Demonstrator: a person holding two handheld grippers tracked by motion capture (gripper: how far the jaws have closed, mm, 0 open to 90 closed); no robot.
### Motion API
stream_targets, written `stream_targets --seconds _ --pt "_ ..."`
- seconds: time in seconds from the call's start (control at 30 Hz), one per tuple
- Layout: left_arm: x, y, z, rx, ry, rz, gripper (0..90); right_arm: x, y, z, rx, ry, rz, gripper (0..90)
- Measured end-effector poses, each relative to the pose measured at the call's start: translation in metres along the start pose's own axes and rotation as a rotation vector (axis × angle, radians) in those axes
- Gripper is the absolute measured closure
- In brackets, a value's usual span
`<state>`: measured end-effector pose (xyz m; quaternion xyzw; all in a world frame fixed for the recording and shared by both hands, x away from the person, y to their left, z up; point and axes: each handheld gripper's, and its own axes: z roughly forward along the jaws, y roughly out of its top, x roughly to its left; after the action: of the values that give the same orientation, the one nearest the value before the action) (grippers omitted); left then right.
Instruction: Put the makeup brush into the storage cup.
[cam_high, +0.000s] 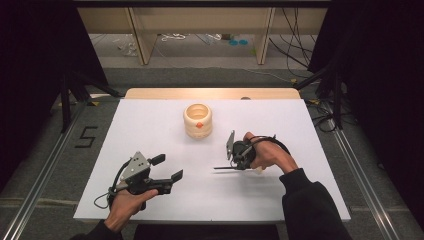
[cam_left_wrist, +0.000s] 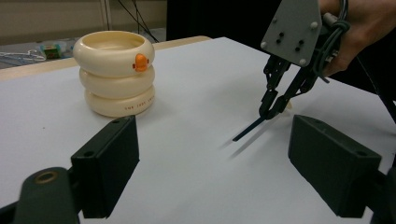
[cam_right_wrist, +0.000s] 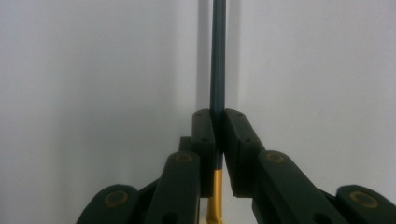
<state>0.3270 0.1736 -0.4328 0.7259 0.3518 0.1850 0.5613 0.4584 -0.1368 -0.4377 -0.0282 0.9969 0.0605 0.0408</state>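
A cream holder (cam_high: 197, 120) shaped like three stacked rings, with a small orange beak, stands upright at the table's middle back, also seen in the left gripper view (cam_left_wrist: 115, 70). My right gripper (cam_high: 237, 167) is shut on a thin dark rod (cam_high: 224, 168) that points left, low over the white tabletop. In the right gripper view the jaws (cam_right_wrist: 218, 126) clamp the rod (cam_right_wrist: 218, 56), whose gold-coloured end shows below them. My left gripper (cam_high: 168, 167) is open and holds nothing at front left. Its wide-apart jaws (cam_left_wrist: 212, 172) face the holder and the right gripper (cam_left_wrist: 271, 112) with the rod (cam_left_wrist: 250, 128).
The white tabletop (cam_high: 150, 125) has a wooden strip (cam_high: 210, 93) along its far edge. Black curtains flank both sides, metal rails run on the floor, and cables lie beyond the table.
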Motion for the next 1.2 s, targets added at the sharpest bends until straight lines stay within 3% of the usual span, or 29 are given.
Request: stream_targets --seconds 0.07,0.1,0.27,0.3,0.33,0.4,0.47,0.53,0.7,0.87,0.93,1.03,1.2 --pt "0.000 0.000 0.000 0.006 -0.005 -0.004 16.1 0.002 0.001 -0.006 -0.029 -0.015 -0.004 83.1" --pt "0.000 -0.001 0.001 0.006 -0.004 -0.025 16.1 0.003 0.002 -0.009 -0.015 -0.022 -0.004 83.1" --pt "0.002 -0.001 0.006 0.049 -0.029 -0.028 16.0 0.010 0.012 -0.023 -0.060 -0.069 -0.094 83.1" --pt "0.001 -0.002 0.007 0.063 -0.033 -0.031 16.0 0.010 0.012 -0.023 -0.060 -0.069 -0.094 83.1" --pt "0.001 -0.002 0.008 0.073 -0.043 -0.026 16.0 0.014 0.013 -0.027 -0.036 -0.065 -0.063 83.1" --pt "0.000 -0.002 0.010 0.088 -0.053 -0.026 16.0 0.014 0.017 -0.029 -0.075 -0.083 -0.129 83.1" --pt "-0.002 -0.001 0.012 0.111 -0.074 -0.038 16.5 0.021 0.020 -0.032 -0.049 -0.070 -0.101 83.1" --pt "-0.003 -0.001 0.017 0.130 -0.112 -0.053 16.8 0.024 0.024 -0.034 -0.052 -0.081 -0.115 83.1" --pt "-0.006 -0.001 0.024 0.188 -0.163 -0.049 20.8 0.033 0.038 -0.035 -0.050 -0.082 -0.175 83.1" --pt "-0.013 0.000 0.034 0.238 -0.192 -0.031 24.2 0.037 0.045 -0.035 -0.046 -0.084 -0.222 83.1" --pt "-0.014 0.000 0.038 0.259 -0.210 -0.021 25.5 0.038 0.049 -0.035 -0.043 -0.083 -0.267 83.1" --pt "-0.014 0.000 0.043 0.288 -0.216 -0.015 28.4 0.043 0.055 -0.034 -0.038 -0.080 -0.275 83.0" --pt "-0.011 0.001 0.046 0.338 -0.230 -0.050 32.4 0.048 0.061 -0.028 -0.053 -0.055 -0.316 83.0"
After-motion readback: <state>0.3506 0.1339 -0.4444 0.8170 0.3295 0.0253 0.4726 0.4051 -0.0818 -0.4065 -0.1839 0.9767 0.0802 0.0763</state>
